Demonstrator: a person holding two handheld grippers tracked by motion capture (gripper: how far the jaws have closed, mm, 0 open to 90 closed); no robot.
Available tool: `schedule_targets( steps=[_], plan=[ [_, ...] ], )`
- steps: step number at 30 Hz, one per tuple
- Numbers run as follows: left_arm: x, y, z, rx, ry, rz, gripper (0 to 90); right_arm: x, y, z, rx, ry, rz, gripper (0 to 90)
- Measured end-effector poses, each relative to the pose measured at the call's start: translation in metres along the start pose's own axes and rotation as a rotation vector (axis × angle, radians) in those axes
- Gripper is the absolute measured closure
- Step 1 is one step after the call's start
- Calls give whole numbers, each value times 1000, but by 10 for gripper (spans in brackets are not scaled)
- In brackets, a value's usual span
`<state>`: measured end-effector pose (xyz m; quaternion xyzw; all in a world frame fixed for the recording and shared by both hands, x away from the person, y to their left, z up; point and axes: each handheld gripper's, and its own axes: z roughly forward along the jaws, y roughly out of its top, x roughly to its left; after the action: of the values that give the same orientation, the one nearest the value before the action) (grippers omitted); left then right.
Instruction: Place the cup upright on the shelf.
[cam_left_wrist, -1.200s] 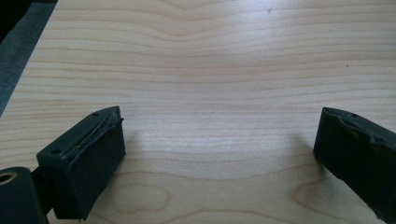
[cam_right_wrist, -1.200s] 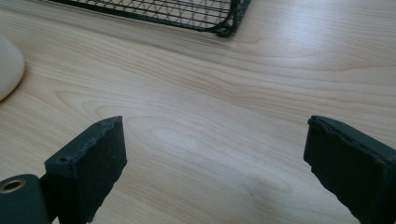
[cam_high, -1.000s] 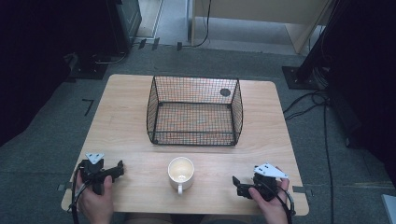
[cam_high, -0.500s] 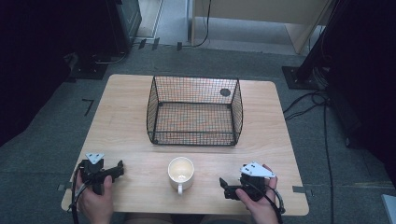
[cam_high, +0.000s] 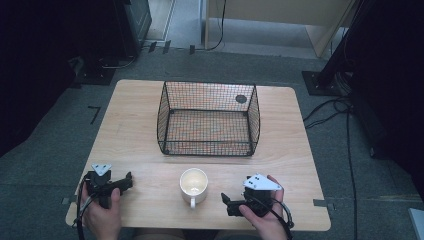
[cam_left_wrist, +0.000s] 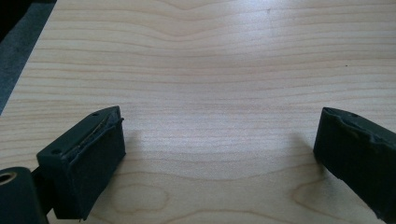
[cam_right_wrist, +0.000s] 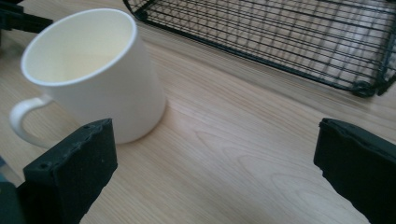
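The right gripper, in the lower right of the high view, is standing with its jaws spread wide and holding nothing, pointing toward the white mug just beside it. In the right gripper view the mug is filling the upper left of the frame, upright and empty as far as its inside shows, its handle turning toward the lower left; the left jaw is sitting close in front of the mug's base while the right jaw is hanging well apart over bare wood.

The left gripper, lower left of the high view, is resting on the table with its jaws also wide and nothing between them.

The step in hand looks like the reach for the mug. The next move is probably calling for the jaws to be shifted left so the mug's wall sits between them, then a closing. The wire basket, at the centre of the high view, is standing empty beyond the mug, a likely destination.
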<state>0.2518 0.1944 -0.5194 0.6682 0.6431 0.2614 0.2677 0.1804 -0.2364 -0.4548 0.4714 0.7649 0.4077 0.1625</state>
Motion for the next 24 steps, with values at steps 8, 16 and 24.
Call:
schedule_targets(
  steps=[8,16,24],
  plan=[
    [0,0,0,0,0,0,22,23,7,10,5,17,-2,0],
    [0,0,0,1,0,1,22,42,13,15,-8,68,-24,0],
    [0,0,0,0,0,1,22,63,13,31,8,69,-7,0]
  ],
)
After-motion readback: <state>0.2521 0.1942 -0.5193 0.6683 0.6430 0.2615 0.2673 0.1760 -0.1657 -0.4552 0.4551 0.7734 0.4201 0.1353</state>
